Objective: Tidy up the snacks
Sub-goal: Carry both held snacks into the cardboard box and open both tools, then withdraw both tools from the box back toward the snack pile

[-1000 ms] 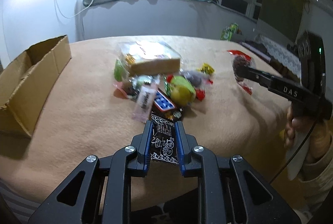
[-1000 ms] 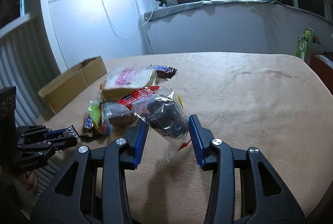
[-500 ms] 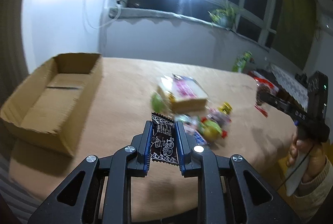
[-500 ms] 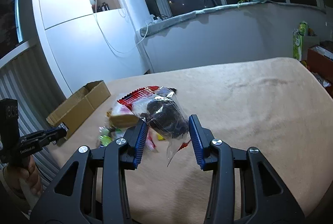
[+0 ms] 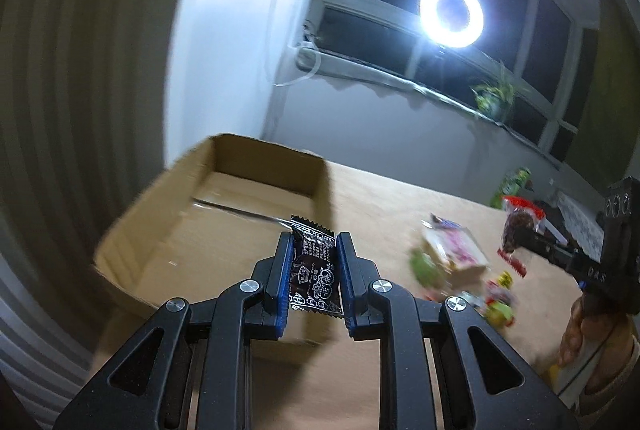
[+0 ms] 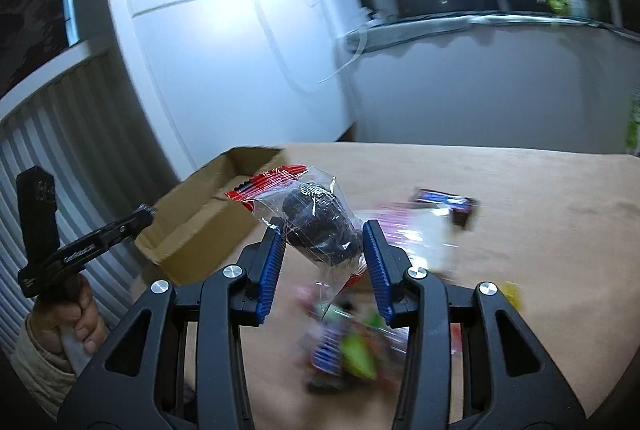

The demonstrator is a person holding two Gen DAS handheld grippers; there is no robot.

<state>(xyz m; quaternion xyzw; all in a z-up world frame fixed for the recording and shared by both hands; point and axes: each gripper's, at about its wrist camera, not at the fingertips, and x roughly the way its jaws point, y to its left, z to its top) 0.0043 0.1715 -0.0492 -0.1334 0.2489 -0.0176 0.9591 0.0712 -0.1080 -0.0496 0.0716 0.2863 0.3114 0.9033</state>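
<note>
The left gripper [image 5: 313,272] pinches a dark candy packet [image 5: 314,276] above the near wall of the cardboard box [image 5: 256,166], which sits at the counter's [image 5: 400,198] left edge. The packet's long axis runs along the fingers, its crimped end pointing toward the box's far wall. Released too soon, it could catch on that wall and fall outside. The right gripper [image 6: 324,230] squeezes a clear bag of dark snacks [image 6: 320,226], red end up-left; its slippery film could slide free.
</note>
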